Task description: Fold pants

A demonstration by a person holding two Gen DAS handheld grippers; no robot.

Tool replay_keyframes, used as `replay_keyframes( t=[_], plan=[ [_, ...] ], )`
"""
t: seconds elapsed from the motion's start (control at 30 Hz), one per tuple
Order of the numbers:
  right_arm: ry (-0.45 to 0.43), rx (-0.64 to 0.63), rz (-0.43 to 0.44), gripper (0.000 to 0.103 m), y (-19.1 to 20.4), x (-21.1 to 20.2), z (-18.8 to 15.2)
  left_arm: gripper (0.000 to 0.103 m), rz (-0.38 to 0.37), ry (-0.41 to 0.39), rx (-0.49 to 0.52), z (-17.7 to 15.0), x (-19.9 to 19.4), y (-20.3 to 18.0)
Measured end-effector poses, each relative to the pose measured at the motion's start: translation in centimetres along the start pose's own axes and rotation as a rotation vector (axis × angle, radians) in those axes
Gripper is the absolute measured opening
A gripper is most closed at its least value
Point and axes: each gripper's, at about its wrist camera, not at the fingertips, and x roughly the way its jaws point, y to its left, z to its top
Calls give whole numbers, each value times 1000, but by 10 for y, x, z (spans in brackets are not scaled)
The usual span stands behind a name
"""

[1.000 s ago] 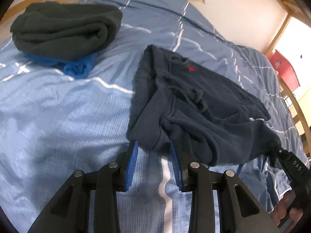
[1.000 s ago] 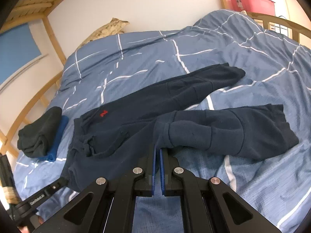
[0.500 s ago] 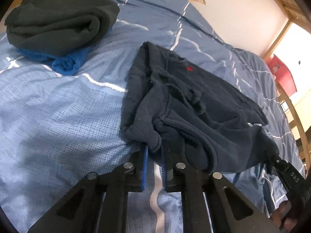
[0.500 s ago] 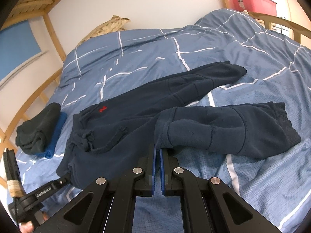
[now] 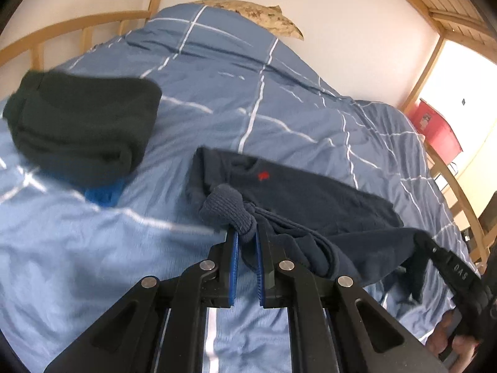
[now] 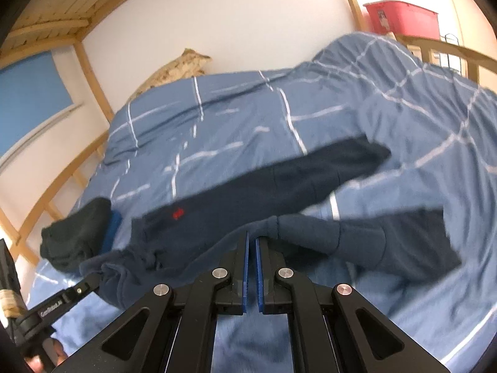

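Dark navy pants (image 5: 310, 192) with a small red logo lie on the blue bed cover. My left gripper (image 5: 247, 237) is shut on the ribbed waistband corner and holds it lifted off the bed. In the right wrist view the pants (image 6: 279, 183) stretch across the bed, one leg flat, the near leg raised. My right gripper (image 6: 252, 237) is shut on the pants at the near leg's upper edge, near the crotch. Each gripper shows in the other's view, at the right edge in the left wrist view (image 5: 435, 255) and lower left in the right wrist view (image 6: 93, 279).
A folded dark green garment on a blue one (image 5: 80, 130) lies on the left of the bed, also in the right wrist view (image 6: 77, 236). A wooden bed rail (image 5: 62, 28) runs behind. A red bin (image 6: 403, 18) stands past the far end. A pillow (image 5: 264, 15) leans against the wall.
My left gripper closed on the waistband and lifted it. Both grippers rose with the pants; the near leg and waist came off the bed.
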Motion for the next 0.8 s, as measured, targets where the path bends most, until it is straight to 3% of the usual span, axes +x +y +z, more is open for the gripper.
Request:
replay_keyframes(
  t=[0.17, 0.33, 0.8],
  plan=[
    [38, -75, -29, 5, 8, 35, 47, 11, 19, 40, -31, 40, 28, -3],
    [145, -75, -67, 5, 4, 89, 72, 11, 61, 78, -34, 70, 62, -4],
    [355, -35, -134, 4, -1, 213, 90, 11, 140, 195, -108, 106, 152, 19]
  ],
)
